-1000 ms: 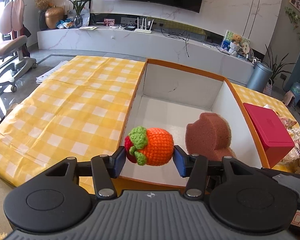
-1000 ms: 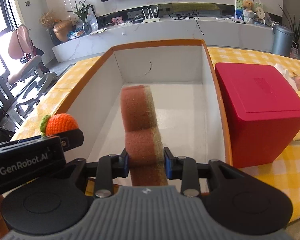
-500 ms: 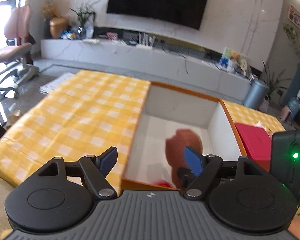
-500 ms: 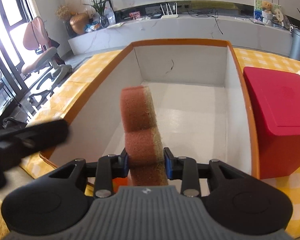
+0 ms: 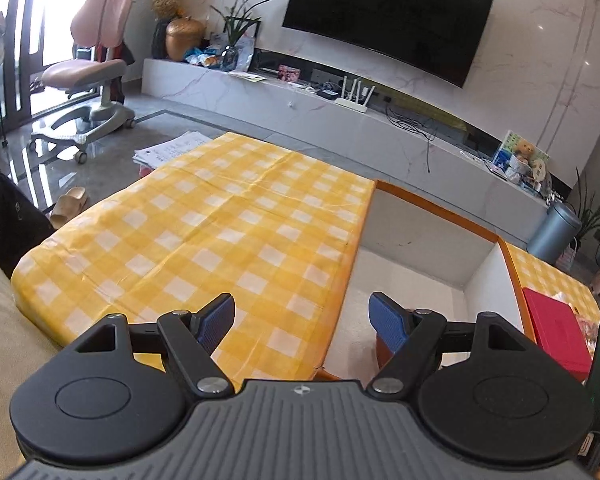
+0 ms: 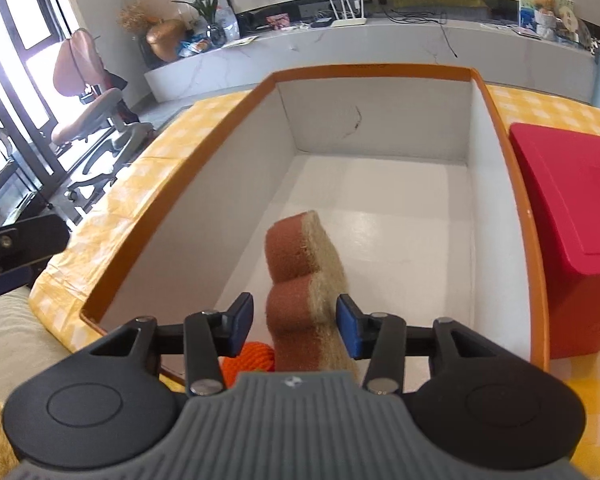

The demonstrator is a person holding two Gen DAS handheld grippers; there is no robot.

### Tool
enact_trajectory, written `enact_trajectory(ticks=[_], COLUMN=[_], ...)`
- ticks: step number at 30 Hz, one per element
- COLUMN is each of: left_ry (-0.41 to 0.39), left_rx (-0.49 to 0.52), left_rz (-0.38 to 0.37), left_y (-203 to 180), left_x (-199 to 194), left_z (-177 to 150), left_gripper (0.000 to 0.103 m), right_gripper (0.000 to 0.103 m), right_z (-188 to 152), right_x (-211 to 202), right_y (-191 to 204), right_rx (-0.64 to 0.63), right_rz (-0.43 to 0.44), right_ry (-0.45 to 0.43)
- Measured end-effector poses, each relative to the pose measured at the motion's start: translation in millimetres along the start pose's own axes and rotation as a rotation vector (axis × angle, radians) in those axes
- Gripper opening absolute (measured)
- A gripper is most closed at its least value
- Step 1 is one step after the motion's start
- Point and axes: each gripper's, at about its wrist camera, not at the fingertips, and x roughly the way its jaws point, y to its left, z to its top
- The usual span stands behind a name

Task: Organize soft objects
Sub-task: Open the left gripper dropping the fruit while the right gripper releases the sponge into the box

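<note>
The left tool (image 5: pixel 302 322) is wide apart and holds nothing. It hangs over the near edge of the surface (image 5: pixel 204 236), which has a yellow and white checked cloth on it, right by the corner of the big box (image 5: pixel 436 208). The box is white inside and has an orange rim.

The right tool (image 6: pixel 295 326) is over the near end of the box (image 6: pixel 370 70). Its two blue pads (image 6: pixel 346 330) are parted. The brown sponge (image 6: pixel 300 276) stands between them, and there is a gap on each side, so the tool is not squeezing it. The sponge leans a little to the right. It has a brown side and a pale scratchy side. It sits inside the box, near the front wall.

A small orange knitted toy (image 6: pixel 250 362) lies in the box too, just left of the sponge and touching it. A red box (image 6: pixel 572 232) sits on the surface, right beside the big box.
</note>
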Motion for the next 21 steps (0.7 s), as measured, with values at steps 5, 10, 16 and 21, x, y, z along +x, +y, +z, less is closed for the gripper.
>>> enact_trajectory(ticks=[5, 10, 16, 21], left_ry=[-0.004, -0.005, -0.023, -0.055], left_rx=[0.01, -0.019, -0.013, 0.041], left_rz=[0.004, 0.01, -0.014, 0.0], left_y=[-5, -2, -9, -28], left_x=[-1, -3, -12, -20], left_z=[-1, 0, 2, 2], left_gripper=[0.09, 0.09, 0.09, 0.09], right_gripper=[0.049, 0.049, 0.05, 0.055], right_z=[-2, 2, 4, 5], right_x=[-7, -21, -47, -81], right_y=[-2, -9, -17, -22], right_rx=[0.003, 0.054, 0.051, 0.018], right_rz=[0.134, 0.249, 0.206, 0.11], right_ry=[-0.004, -0.027, -0.085, -0.173])
